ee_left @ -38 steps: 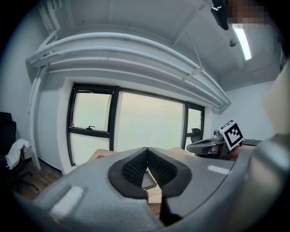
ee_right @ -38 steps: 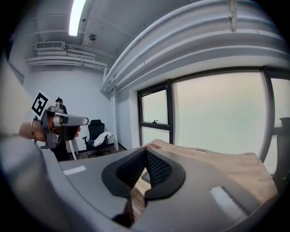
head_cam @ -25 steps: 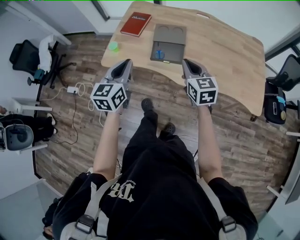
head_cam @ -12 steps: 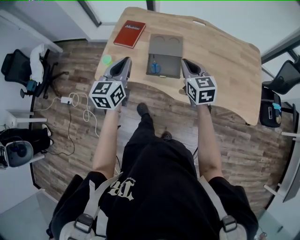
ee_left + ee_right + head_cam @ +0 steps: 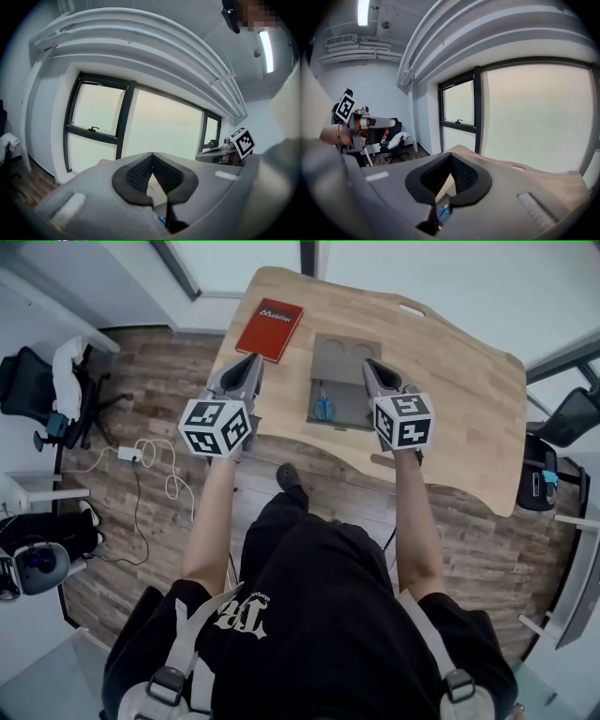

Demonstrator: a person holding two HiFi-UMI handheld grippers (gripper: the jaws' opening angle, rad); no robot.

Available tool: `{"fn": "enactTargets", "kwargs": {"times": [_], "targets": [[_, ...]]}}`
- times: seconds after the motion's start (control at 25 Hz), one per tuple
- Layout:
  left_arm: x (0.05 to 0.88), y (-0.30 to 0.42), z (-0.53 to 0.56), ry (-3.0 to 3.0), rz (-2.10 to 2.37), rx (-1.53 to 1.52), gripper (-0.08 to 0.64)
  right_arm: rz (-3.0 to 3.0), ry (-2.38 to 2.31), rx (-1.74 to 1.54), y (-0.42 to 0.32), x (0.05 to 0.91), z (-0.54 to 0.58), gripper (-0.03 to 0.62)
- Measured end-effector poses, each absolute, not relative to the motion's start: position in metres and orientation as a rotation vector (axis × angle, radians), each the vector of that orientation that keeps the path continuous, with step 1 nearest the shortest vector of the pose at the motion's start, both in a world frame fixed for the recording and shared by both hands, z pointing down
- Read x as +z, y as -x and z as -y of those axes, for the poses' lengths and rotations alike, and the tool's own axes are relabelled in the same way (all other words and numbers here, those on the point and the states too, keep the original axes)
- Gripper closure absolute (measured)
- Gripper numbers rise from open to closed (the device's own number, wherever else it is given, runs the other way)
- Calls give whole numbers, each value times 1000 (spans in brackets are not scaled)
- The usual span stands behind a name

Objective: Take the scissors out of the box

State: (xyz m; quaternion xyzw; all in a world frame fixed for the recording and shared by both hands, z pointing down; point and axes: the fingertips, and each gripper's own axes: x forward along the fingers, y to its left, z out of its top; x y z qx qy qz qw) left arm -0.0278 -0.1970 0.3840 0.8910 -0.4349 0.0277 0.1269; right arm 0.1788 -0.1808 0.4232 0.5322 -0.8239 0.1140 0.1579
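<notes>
Wood-plank floor (image 5: 141, 484) surrounds a pale table (image 5: 450, 371), which stands by a window wall. A person stands at the table's near edge.

We find the box (image 5: 352, 395) near the middle of the table. It is open, with its lid laid back on the far side. The scissors (image 5: 323, 409), blue-handled, lie inside at the left of the tray. We judge that the laid-back lid leaves them open to a reach from above. A red book (image 5: 270, 329) lies to the left of the box and apart from it. It has no part in the task.

The left gripper (image 5: 249, 362) and right gripper (image 5: 371, 366) are held out on either side of the box, over the table. Neither touches the box or the scissors. We judge this to be an approach posture, with extraction not yet begun.

Left gripper: its own view shows the pad tips met and nothing between them. Right gripper: likewise closed and empty. The blue handles show past its pads, lower down, out of contact. Either tool must open before any grasp is possible.
</notes>
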Motion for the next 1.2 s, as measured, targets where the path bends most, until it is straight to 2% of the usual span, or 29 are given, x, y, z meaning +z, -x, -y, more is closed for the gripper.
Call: {"fn": "enactTargets", "kwargs": {"times": [0.48,1.2], "targets": [[405,81,268,-2588,1244,86,560,2321,-1534,368,-127,448,247,588],[426,52,305,-2615,1203,97,560,2290,-1561,508,-161,495,275,588]]}}
